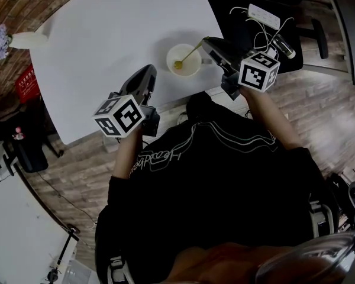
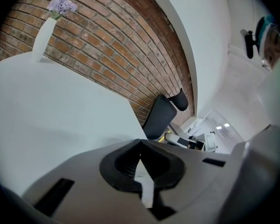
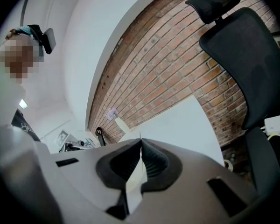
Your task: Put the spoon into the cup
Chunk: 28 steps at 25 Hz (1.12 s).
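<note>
spoon (image 1: 188,54): thin, yellow-green, its bowl down inside the round white cup (image 1: 192,68) on the smooth white table (image 1: 106,34), handle slanting up to the right gripper (image 1: 206,39), jaws pinched on its end; left gripper (image 1: 147,71) closed on nothing, near the cup

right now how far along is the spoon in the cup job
Done: the spoon has its bowl end inside the cup, with its handle leaning out over the rim. In hand: the right gripper, jaws together, seems to pinch the handle's tip. Remaining: let go and back off. The left gripper is shut and empty.
</note>
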Tool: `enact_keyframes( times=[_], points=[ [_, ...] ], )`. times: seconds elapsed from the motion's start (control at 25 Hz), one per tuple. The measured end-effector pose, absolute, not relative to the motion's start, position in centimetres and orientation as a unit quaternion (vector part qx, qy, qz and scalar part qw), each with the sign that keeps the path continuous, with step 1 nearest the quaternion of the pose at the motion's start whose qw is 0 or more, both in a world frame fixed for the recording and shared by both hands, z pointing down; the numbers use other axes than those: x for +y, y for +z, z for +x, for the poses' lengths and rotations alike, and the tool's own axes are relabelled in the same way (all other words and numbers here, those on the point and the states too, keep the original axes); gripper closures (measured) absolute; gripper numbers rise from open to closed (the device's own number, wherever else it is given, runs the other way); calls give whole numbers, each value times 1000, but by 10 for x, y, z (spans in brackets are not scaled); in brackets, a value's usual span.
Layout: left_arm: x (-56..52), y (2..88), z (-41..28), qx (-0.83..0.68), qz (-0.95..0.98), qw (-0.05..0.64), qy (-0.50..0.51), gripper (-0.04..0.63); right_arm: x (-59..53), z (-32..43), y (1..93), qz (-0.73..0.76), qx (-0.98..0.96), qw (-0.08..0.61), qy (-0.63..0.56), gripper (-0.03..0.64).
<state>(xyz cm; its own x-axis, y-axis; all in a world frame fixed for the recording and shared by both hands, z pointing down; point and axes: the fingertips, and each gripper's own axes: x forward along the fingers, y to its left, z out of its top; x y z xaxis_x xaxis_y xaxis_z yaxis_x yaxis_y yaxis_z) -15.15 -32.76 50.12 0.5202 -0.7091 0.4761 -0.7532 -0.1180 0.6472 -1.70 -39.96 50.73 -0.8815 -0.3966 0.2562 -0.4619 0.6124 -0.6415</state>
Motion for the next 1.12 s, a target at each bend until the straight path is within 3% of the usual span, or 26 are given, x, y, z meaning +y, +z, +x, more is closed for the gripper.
enact_keyframes(
  times=[1.12],
  points=[
    [-324,501,-161,-502,740,447,22,592,-398,-20,515,217,-908,45,354,608]
  ],
)
